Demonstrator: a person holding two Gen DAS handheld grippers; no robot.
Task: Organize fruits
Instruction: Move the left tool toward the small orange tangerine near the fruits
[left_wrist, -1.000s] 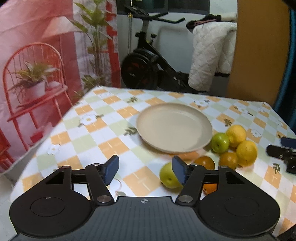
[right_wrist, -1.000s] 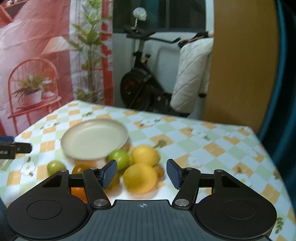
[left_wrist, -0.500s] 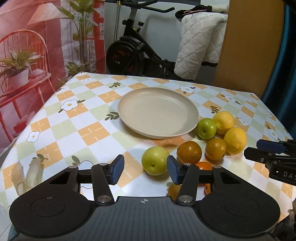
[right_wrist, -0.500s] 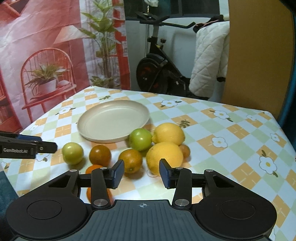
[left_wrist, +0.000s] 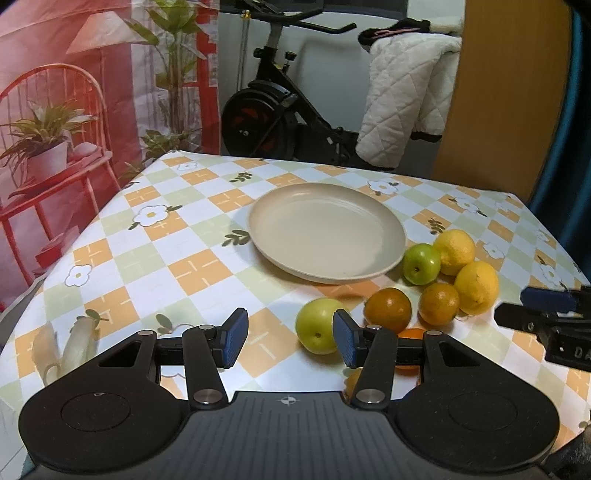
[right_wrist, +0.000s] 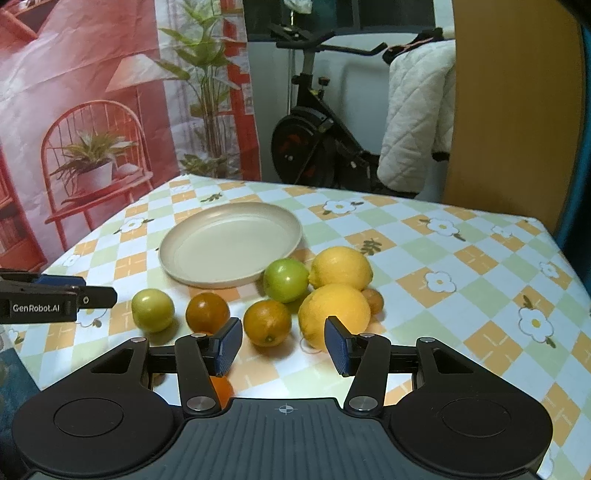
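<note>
**Operator:** On the checked, flower-printed tablecloth (left_wrist: 192, 269), what is the task status?

**Inspector:** Not started, by my reading. The round beige plate (left_wrist: 327, 230) holds nothing; every fruit lies on the cloth beside it — two yellow lemons (right_wrist: 341, 267), a green apple by the plate rim (right_wrist: 286, 279), several small oranges (right_wrist: 267, 322), and a paler green apple nearest the left gripper (left_wrist: 319, 330).

**Operator:** Gripper states?

**Inspector:** Left gripper (left_wrist: 290, 343): jaws apart, nothing between them; the pale apple sits just ahead of one pad. Right gripper (right_wrist: 282, 345): jaws opening, nothing gripped, aimed at an orange and the nearer lemon.

**Operator:** View differences?

**Inspector:** Only the left view shows a peeled banana (left_wrist: 62, 349) at the table's edge. Only the right view shows a small orange tucked behind the lemons (right_wrist: 373, 300).
</note>
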